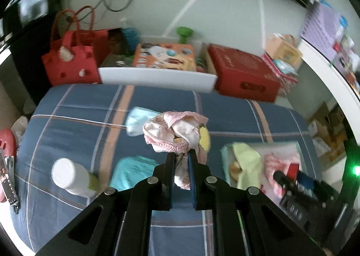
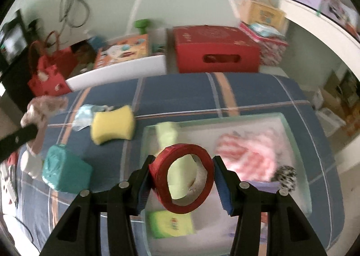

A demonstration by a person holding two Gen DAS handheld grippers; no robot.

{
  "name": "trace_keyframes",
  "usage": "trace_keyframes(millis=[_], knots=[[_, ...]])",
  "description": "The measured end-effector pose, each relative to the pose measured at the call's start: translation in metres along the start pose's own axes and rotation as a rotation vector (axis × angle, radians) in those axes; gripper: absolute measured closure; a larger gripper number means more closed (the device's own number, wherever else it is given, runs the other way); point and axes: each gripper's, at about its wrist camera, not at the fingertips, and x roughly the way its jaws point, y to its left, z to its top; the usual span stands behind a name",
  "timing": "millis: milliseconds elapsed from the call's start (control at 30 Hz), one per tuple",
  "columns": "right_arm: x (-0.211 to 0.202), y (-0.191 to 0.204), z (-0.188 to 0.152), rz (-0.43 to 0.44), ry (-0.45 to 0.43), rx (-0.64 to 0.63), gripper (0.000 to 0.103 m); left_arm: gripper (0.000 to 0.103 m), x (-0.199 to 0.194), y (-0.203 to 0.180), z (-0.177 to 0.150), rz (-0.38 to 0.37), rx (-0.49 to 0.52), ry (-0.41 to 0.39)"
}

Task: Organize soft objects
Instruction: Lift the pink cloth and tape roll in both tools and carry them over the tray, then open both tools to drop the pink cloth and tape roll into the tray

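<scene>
My left gripper (image 1: 181, 157) is shut on a bunched pink-and-white cloth (image 1: 174, 131) and holds it above the blue plaid bed (image 1: 72, 107). The cloth also shows at the left of the right wrist view (image 2: 43, 107). My right gripper (image 2: 182, 161) is shut on a red tape roll (image 2: 182, 179), held over the pale tray (image 2: 294, 141). In the tray lie a pink-and-white cloth (image 2: 247, 152), a light green cloth (image 2: 167, 134), a speckled ball (image 2: 284, 176) and a green packet (image 2: 171, 224). A yellow sponge (image 2: 112, 128), a teal cube (image 2: 65, 170) and a light blue cloth (image 2: 83, 116) lie on the bed.
A white bottle (image 1: 72, 177) lies on the bed's left side. Behind the bed stand a red bag (image 1: 72, 62), a white bin (image 1: 157, 78) with a picture box, and a red box (image 2: 216, 48). A white counter edge (image 1: 326, 69) runs at the right.
</scene>
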Motion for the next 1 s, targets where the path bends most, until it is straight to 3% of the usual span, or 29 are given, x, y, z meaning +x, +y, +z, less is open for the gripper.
trace_keyframes(millis=[600,1000], knots=[[0.031,-0.098,-0.008,-0.112,0.080,0.211,0.049,0.091,0.066,-0.132,-0.050,-0.177,0.302,0.136],[0.059,-0.105,-0.012,-0.111,0.136,0.229,0.049,0.090,0.106,-0.153,-0.075,-0.164,0.361,0.225]])
